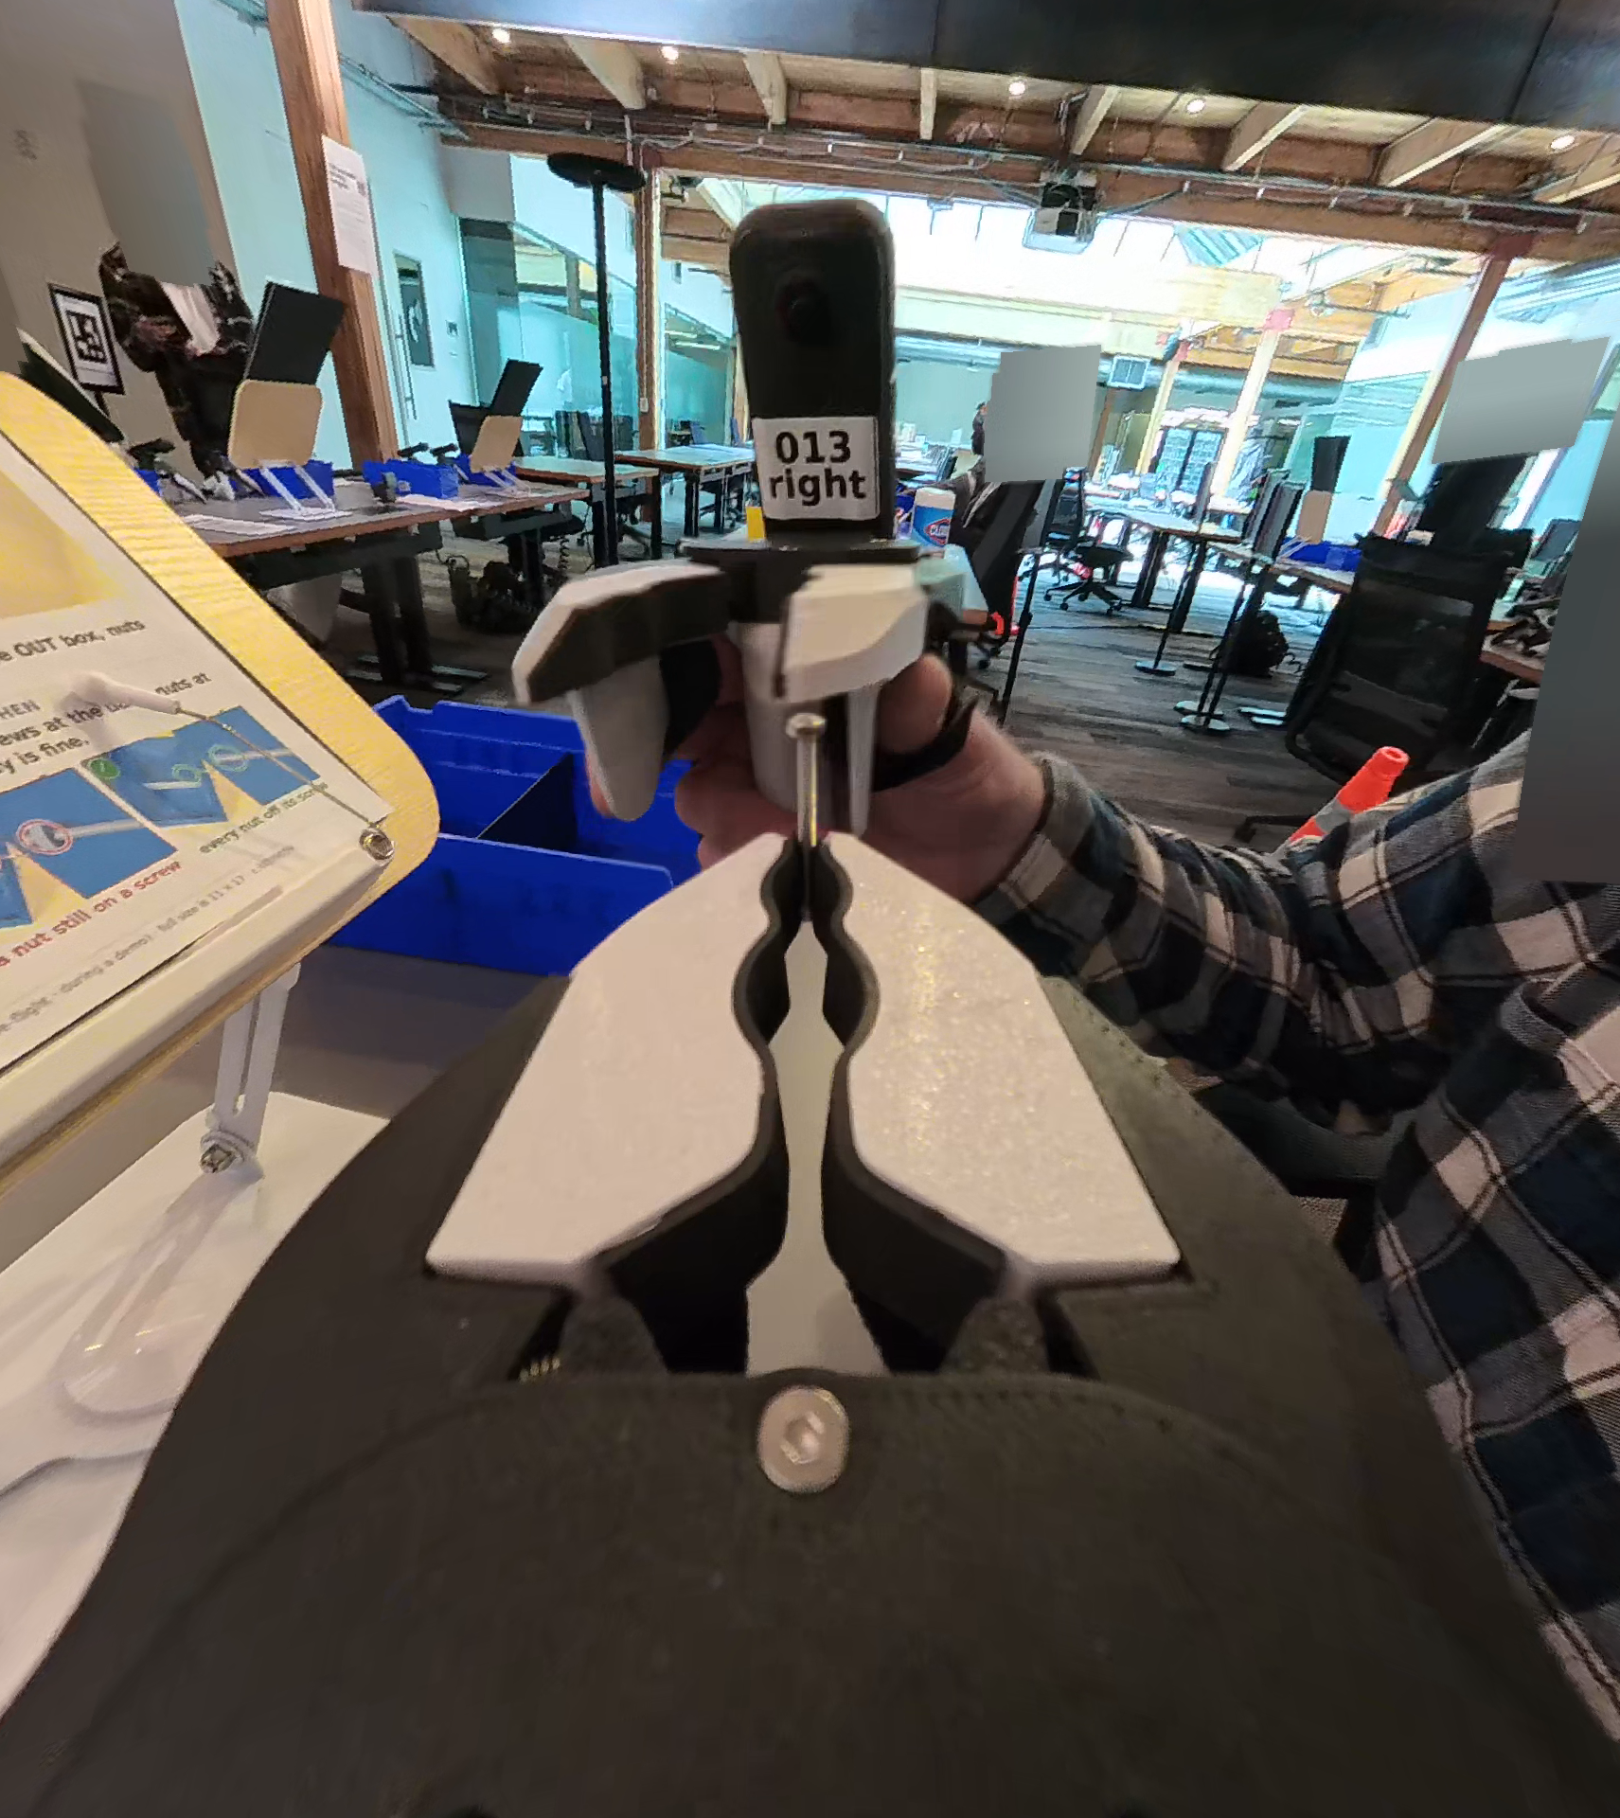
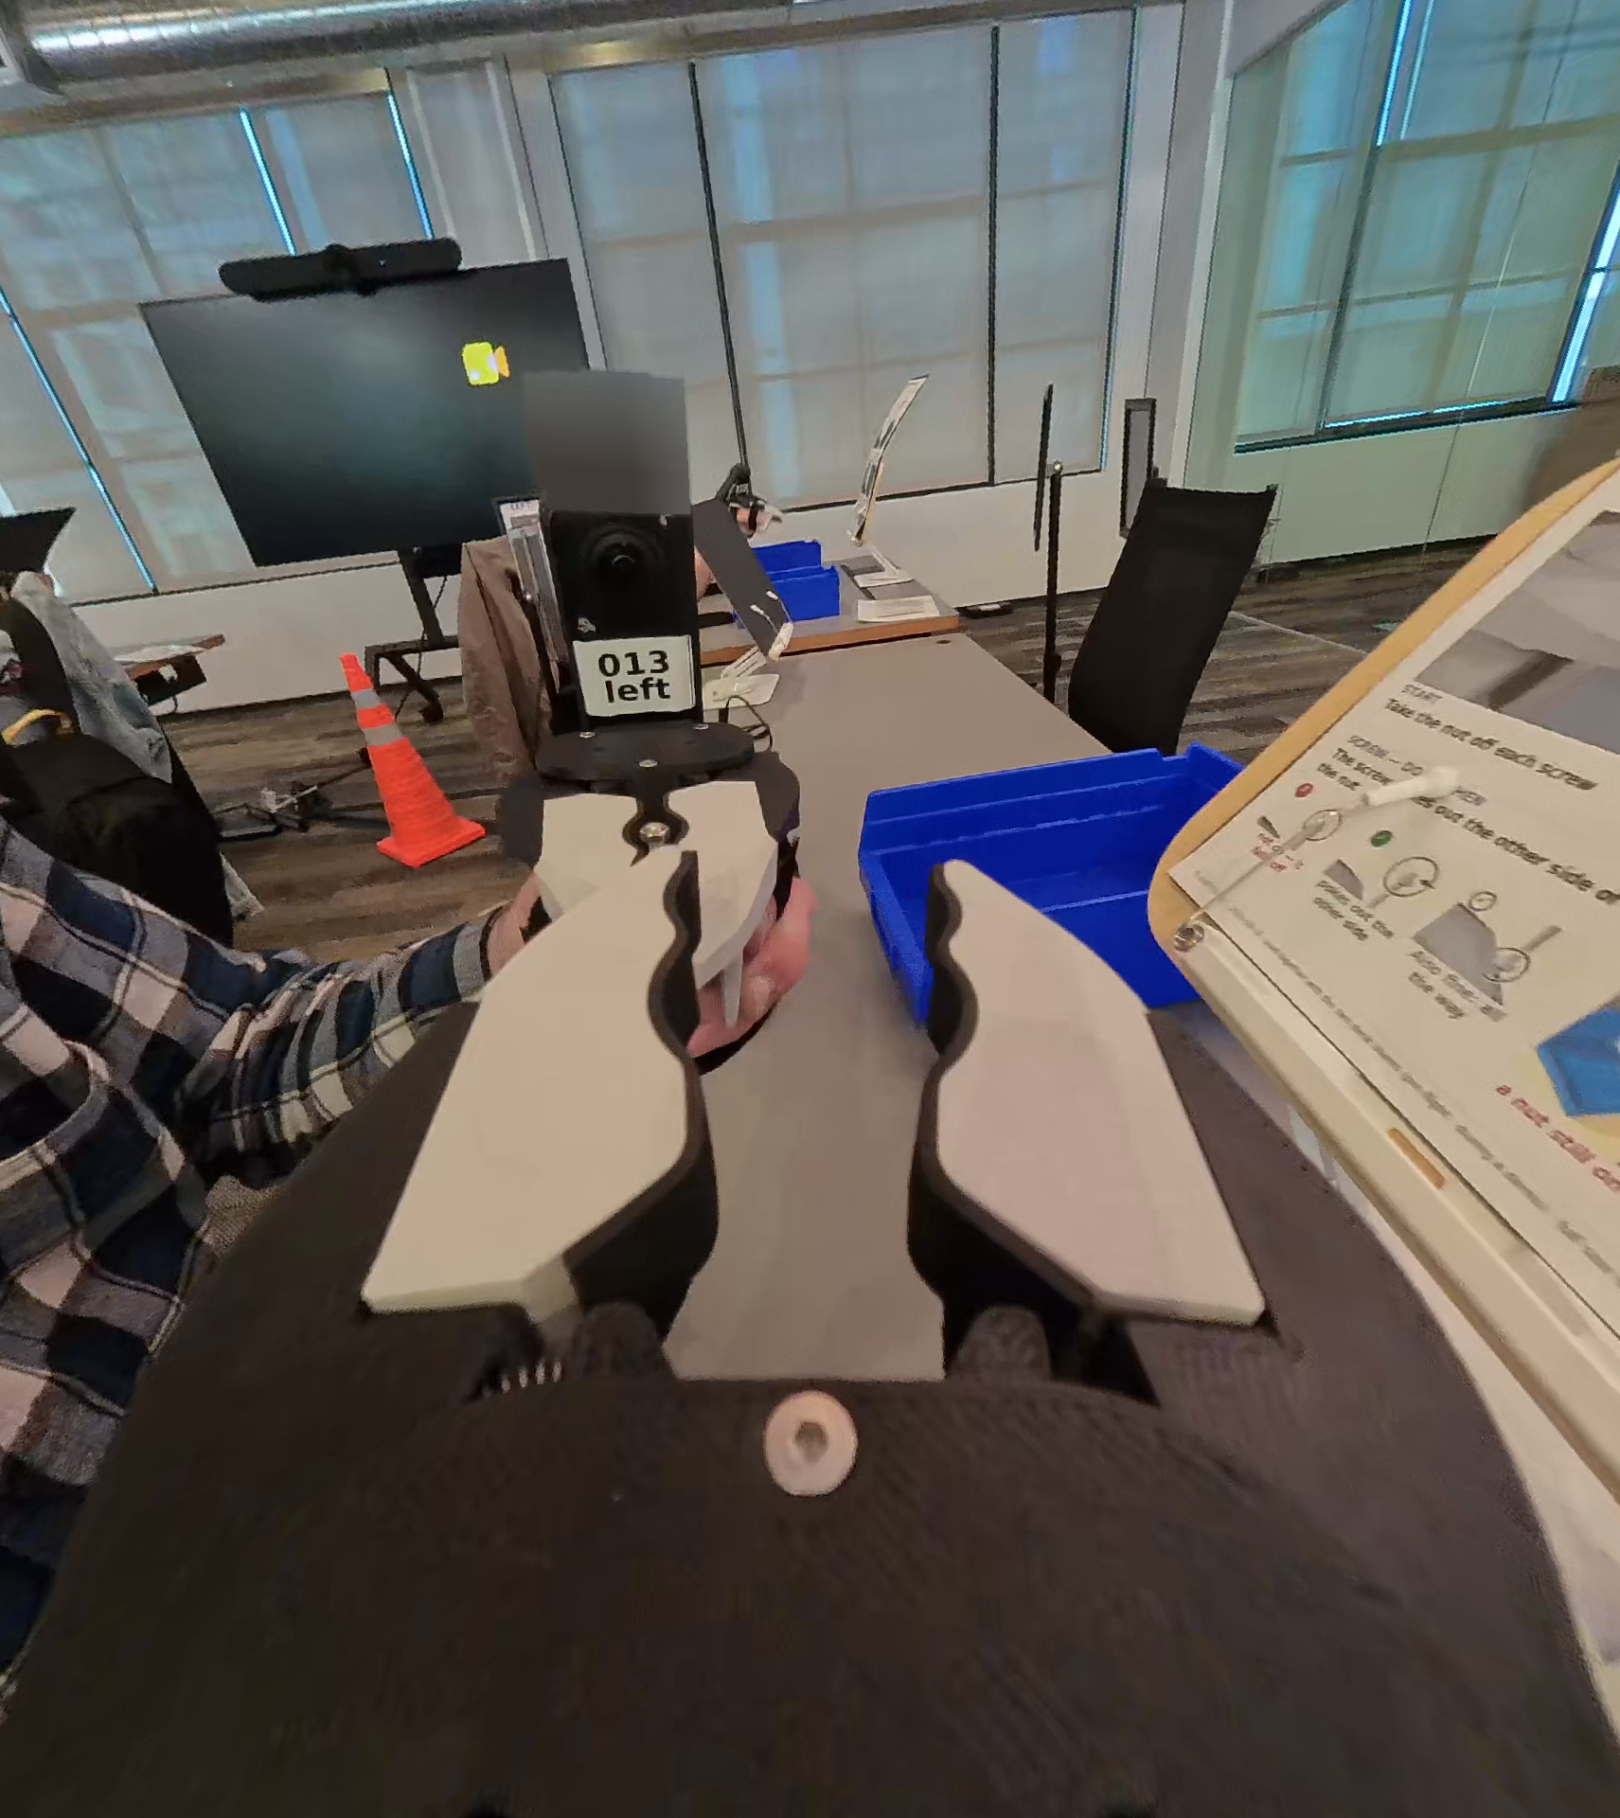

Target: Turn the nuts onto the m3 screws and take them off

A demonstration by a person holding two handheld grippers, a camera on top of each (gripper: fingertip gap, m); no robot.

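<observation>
My left gripper (image 1: 806, 866) is shut on a silver screw (image 1: 807, 777). The screw's shaft is pinched between the tips and its round head points away from me. My right gripper (image 2: 815, 876) is open with nothing between its pads. It faces the left gripper (image 2: 656, 836), whose tips and screw head (image 2: 656, 833) sit just beyond the right gripper's left fingertip (image 2: 678, 885). In the left wrist view the right gripper (image 1: 717, 777) shows open, with the screw in front of one of its fingers. A person's hands in plaid sleeves (image 1: 1278, 944) hold both grippers.
A blue divided bin (image 1: 510, 836) stands on the grey table (image 2: 884, 708); it also shows in the right wrist view (image 2: 1061, 846). An instruction board on a stand (image 1: 97, 738) (image 2: 1475, 935) rises beside it. An orange cone (image 2: 402, 777) stands on the floor. Only a small space, under 4 cm, lies between the two pairs of fingers.
</observation>
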